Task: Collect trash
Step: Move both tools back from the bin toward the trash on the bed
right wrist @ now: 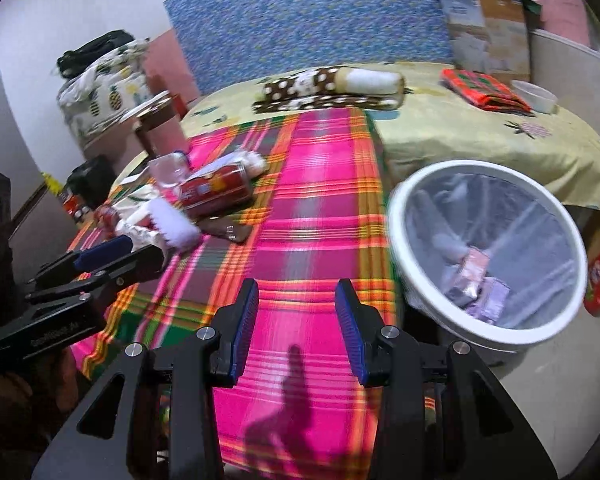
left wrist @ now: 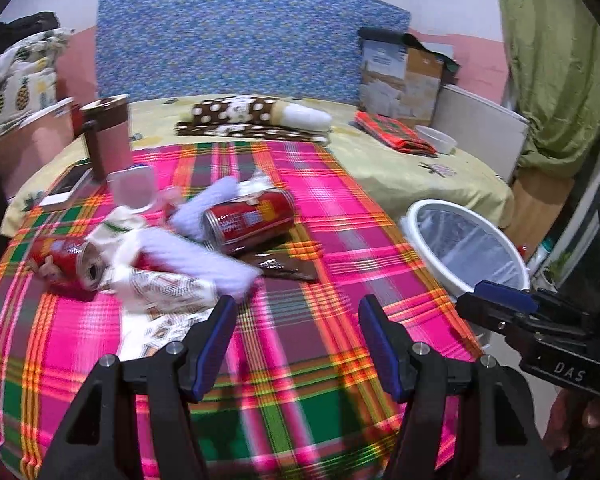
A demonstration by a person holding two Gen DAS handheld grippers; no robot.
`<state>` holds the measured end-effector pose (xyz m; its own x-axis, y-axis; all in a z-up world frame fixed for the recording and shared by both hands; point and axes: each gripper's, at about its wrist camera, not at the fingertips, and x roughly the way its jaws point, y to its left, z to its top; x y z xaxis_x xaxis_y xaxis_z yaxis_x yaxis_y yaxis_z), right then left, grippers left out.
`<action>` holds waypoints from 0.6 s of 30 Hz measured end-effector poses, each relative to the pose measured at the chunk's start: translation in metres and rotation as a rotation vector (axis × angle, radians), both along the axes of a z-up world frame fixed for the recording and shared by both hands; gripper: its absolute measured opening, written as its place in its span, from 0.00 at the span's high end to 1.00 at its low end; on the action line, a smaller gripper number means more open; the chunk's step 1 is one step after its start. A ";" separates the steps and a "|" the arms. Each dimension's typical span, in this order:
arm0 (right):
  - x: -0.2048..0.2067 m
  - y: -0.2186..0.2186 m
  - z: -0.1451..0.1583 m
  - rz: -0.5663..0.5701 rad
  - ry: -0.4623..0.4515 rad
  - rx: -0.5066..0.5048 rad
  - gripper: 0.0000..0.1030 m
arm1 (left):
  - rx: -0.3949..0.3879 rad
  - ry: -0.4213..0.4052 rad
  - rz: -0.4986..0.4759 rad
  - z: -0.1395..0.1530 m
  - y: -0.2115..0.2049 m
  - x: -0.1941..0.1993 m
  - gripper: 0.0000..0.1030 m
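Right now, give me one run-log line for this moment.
left claw: open, empty | right claw: open, empty | red cans, wrappers: on plaid cloth | white bin: holds some trash

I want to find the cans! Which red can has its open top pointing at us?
The red can on the left, half under crumpled paper, shows its dark drinking hole. The other red can, in the middle of the pile, shows only a plain silver end.

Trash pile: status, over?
Left gripper and right gripper open, empty. Cans and wrappers on plaid cloth. Bin beside bed, path unobstructed.
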<state>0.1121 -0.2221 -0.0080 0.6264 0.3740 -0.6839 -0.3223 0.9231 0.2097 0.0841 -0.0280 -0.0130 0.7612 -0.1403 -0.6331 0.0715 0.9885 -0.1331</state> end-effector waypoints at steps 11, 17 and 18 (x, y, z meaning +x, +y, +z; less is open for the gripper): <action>0.005 0.040 0.004 0.080 -0.011 -0.003 0.59 | 0.013 0.001 0.108 -0.002 0.047 -0.012 0.36; 0.014 0.055 0.007 0.104 -0.020 0.011 0.29 | 0.022 0.002 0.183 -0.002 0.076 -0.009 0.36; 0.016 0.059 0.007 0.110 -0.024 0.008 0.29 | 0.023 0.001 0.195 -0.002 0.081 -0.008 0.36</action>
<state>0.1281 -0.1635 -0.0010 0.5972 0.4467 -0.6661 -0.4265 0.8803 0.2079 0.0765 0.0535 -0.0148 0.7718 0.0243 -0.6354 -0.1219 0.9864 -0.1104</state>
